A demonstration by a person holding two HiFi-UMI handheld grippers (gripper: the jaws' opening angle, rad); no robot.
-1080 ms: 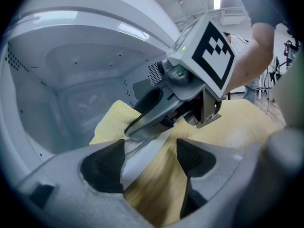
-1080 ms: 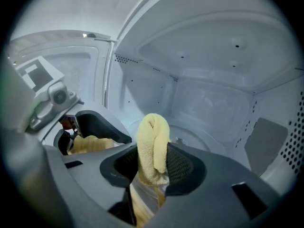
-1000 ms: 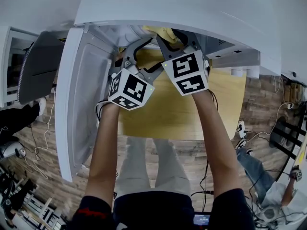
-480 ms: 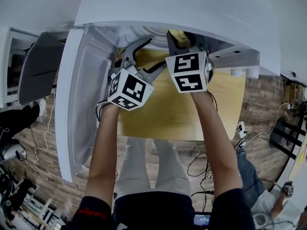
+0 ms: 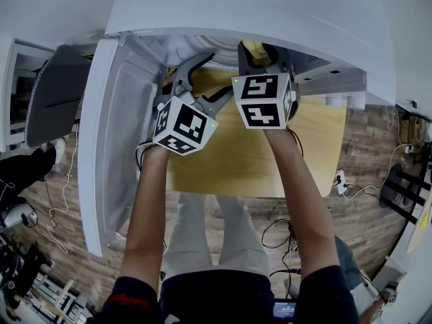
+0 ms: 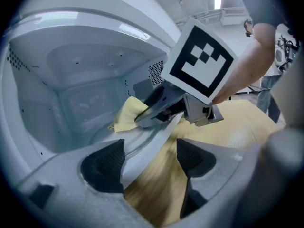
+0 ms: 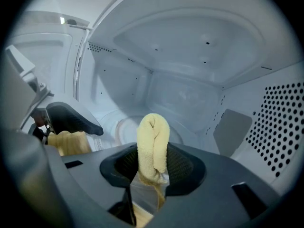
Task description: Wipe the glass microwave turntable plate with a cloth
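You're at the wiping step: your right gripper (image 7: 153, 165) has its jaws clamped on the yellow cloth (image 7: 153, 134) above the glass plate (image 7: 124, 127) inside the microwave (image 5: 270, 12), your left gripper (image 6: 148, 161) waits with jaws apart near the plate's front rim, and the next move likely calls for pressing down and sweeping round.

My left claw (image 6: 148, 160) is pale grey plastic with two black textured pads (image 6: 102, 165); my right claw (image 7: 152, 163) is grey too, its pads also black. Behind each sits a white cube (image 5: 183, 125) printed with black square markers. Further back I wear dark short sleeves (image 5: 128, 301), a red mark on the left one, and pale trousers (image 5: 202, 241).
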